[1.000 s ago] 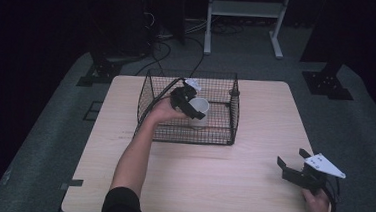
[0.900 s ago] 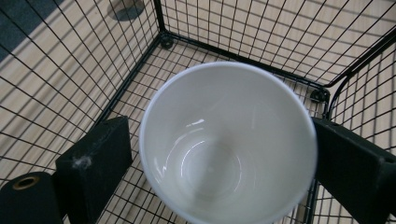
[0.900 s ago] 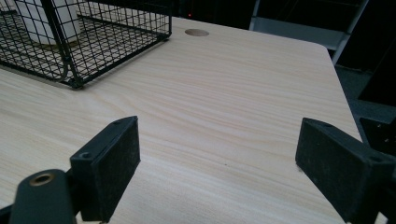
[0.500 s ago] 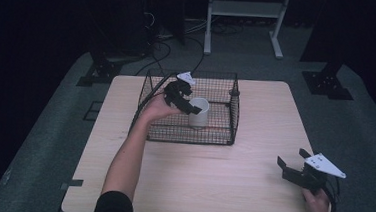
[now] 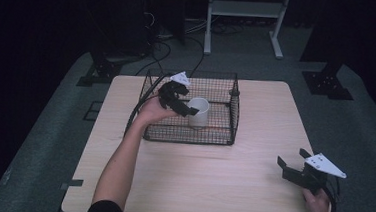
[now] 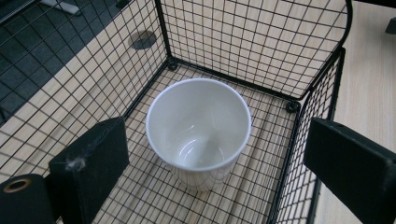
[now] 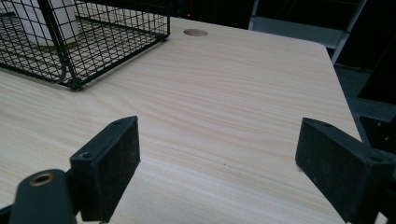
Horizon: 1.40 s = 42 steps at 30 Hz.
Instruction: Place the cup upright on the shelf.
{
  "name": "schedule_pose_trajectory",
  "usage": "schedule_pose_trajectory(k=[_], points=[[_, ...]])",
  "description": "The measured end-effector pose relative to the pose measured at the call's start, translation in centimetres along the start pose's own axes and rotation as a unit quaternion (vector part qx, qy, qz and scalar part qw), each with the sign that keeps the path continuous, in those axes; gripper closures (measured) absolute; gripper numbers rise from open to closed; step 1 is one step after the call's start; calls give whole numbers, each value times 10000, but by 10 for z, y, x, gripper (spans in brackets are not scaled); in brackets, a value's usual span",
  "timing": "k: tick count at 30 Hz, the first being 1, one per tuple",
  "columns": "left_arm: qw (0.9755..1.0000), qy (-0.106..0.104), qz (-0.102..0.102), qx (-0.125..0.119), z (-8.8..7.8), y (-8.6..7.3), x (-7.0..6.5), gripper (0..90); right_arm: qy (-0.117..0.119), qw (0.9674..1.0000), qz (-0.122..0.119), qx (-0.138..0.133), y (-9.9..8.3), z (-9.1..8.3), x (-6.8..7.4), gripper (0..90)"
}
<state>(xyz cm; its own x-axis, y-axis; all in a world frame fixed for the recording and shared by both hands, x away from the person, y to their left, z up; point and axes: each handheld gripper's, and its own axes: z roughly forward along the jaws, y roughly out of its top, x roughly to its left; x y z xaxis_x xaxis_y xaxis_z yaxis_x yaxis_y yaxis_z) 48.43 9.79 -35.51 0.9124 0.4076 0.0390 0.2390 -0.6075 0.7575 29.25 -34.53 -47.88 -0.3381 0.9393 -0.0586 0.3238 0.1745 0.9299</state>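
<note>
From the high view, a white cup [image 5: 198, 111] is standing upright inside the wire basket [image 5: 233, 116] at the table's [image 5: 210, 183] twelve o'clock; the left gripper [image 5: 179, 101] is hovering beside it, jaws apart; the right gripper [image 5: 292, 168] is waiting at four o'clock, spread wide.
In the left gripper view, the cup [image 6: 198, 128] is sitting between the parted jaws, untouched.
In the right gripper view, open jaws are framing bare table [image 7: 224, 102]; the basket [image 7: 70, 46] is lying at eleven o'clock.
</note>
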Motion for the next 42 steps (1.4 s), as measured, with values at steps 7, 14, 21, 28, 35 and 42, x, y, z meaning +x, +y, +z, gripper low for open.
schedule_pose_trajectory(k=[7, 14, 21, 28, 35, 42], points=[[9999, 86, -98, -24, -11, -4, -9, 60, 0, 10000, -2, 3, 0, 0, 0, 130], [9998, 154, -103, -122, -21, -9, -20, 60, 1, 10000, 0, 1, 0, 0, 0, 130], [9996, 189, -77, -206, -30, -14, -32, 61, 1, 10000, -2, 2, 0, 0, 0, 130], [9995, 227, -19, -234, -36, -17, -44, 61, 2, 10000, -9, -3, 0, 0, 0, 130], [9991, 263, 52, -327, -42, -21, -54, 60, 2, 10000, -11, -6, 0, 0, 0, 130], [9987, 297, 0, -406, -48, -29, -61, 60, 2, 10000, -11, 2, 0, 0, 0, 130]])
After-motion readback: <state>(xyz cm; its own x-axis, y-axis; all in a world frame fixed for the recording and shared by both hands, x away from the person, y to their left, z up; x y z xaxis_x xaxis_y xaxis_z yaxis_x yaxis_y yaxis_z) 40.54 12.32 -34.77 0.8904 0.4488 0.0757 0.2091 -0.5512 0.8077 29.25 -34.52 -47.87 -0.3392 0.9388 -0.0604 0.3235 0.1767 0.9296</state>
